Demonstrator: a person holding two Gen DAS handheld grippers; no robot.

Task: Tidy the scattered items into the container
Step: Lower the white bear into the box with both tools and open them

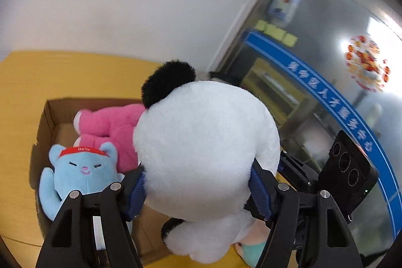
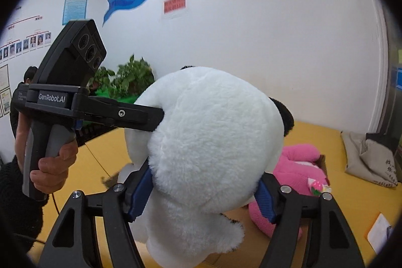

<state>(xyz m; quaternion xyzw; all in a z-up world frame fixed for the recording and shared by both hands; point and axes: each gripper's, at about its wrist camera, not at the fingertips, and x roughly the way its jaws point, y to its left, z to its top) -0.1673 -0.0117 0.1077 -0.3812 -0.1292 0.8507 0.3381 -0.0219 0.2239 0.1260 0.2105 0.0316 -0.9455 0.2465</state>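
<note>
Panda plush [image 1: 206,142]: we've got it aloft, box at nine o'clock.
Left gripper [image 1: 198,190]: half-spread, pads squeezing its head.
Right gripper [image 2: 204,190]: same clamp, sharing the bulk.
Cardboard box [image 1: 47,114]: blue cat [image 1: 80,172], pink plush [image 1: 113,127] already inside.

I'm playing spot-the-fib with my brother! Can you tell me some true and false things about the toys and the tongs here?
1. Both tongs squeeze the white panda plush. True: left tongs, right tongs.
2. The pink plush lies in the cardboard box. True.
3. The blue cat plush wears a green headband. False: it is red.
4. The panda sits inside the box. False: it is held up in the air.
</note>
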